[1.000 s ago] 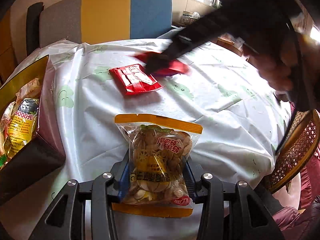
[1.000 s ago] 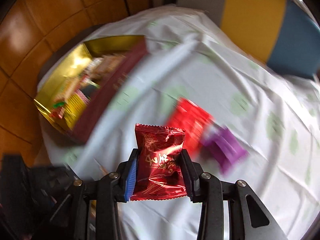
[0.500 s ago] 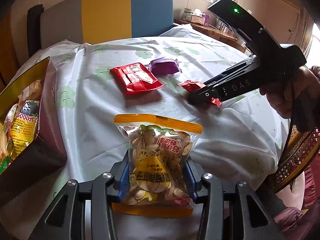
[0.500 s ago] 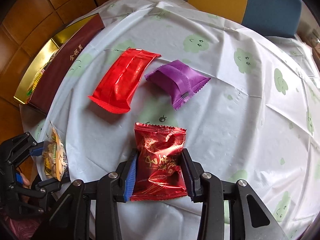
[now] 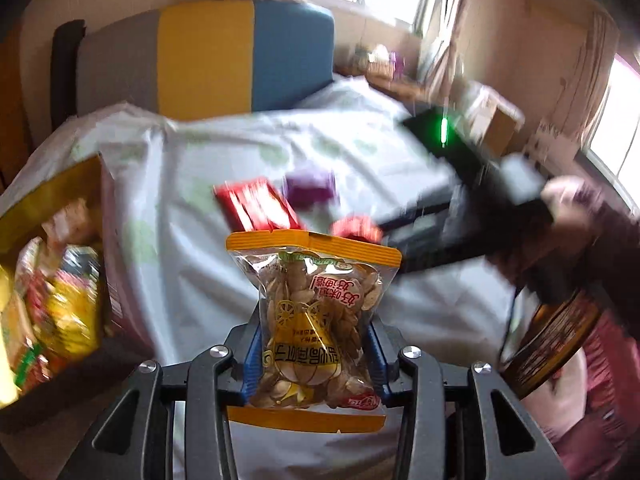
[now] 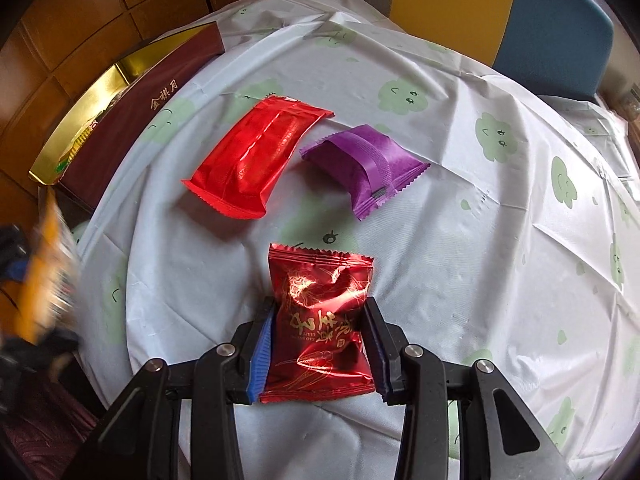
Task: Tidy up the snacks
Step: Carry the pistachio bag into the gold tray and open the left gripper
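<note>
Orange-edged nut bag [image 5: 316, 320] – left gripper [image 5: 314, 354] closing on it; right gripper [image 6: 318, 344] clamps dark-red packet [image 6: 320, 320]; box [image 5: 44, 280] blurred.

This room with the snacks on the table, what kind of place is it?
Probably a home dining or living room: a round table under a cartoon-print tablecloth, a padded chair in grey, yellow and blue, and curtained windows.

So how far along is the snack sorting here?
Partly done: the gold-lined box already holds several packets. In hand: the left hand-held gripper, jaws closing, carries a clear seed bag; the right hand-held gripper grips a dark red packet. Left: a bright red packet and purple packet on the tablecloth.
</note>
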Tool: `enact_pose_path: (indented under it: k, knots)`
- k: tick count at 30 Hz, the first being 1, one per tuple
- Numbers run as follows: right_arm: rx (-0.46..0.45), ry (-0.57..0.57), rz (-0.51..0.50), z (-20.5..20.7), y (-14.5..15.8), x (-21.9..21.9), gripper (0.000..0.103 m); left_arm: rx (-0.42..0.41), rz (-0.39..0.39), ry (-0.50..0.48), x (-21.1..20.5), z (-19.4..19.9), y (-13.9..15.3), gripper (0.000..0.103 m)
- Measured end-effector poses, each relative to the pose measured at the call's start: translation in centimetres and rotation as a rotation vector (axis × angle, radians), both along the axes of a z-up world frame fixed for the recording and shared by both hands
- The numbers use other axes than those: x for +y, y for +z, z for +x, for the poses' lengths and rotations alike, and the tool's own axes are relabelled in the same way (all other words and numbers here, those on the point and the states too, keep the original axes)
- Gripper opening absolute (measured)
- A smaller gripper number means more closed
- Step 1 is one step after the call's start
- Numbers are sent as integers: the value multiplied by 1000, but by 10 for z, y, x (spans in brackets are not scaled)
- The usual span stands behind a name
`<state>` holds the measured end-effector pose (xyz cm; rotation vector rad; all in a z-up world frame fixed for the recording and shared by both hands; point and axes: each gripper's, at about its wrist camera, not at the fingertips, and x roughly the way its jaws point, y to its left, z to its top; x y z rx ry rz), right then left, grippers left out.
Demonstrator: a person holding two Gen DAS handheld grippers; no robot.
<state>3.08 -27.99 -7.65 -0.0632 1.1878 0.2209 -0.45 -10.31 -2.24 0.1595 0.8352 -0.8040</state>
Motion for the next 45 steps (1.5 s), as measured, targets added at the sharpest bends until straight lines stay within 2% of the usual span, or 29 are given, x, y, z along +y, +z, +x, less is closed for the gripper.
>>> enact_pose_path:
  k: [4,8,11,15,21,28,33,35,37,39,45]
  knots:
    - [-4,2,-6,-2,0,2,42,33,-95,118,37,28,30,44]
    - [-4,4,-8,-2,1,2,42,79,-97,329,90,72,42,44]
    - [-5,3,-8,-2,1,3,43,134,-69,477,130,109,37,44]
    - [-4,1,-2,0,1,2,43,248,-50,609,171,154,14,44]
    - [-5,-4,6,2,-1,1,44,358,-12,670,186,202,-21,44]
    - [-6,-5,6,2,-1,0,44,380,74,703,175,240,-53,44]
    - [-10,0,-4,1,0,2,44,351,114,723,169,251,-51,47]
    - [-11,1,-6,1,0,3,44,333,106,727,170,250,-47,49]
    - [-12,1,-7,0,0,4,44,299,98,730,172,243,-41,61]
    - [-12,1,-6,0,0,4,44,252,106,720,169,236,-33,65]
    - [-14,2,-10,0,0,4,44,150,133,732,164,209,-9,65]
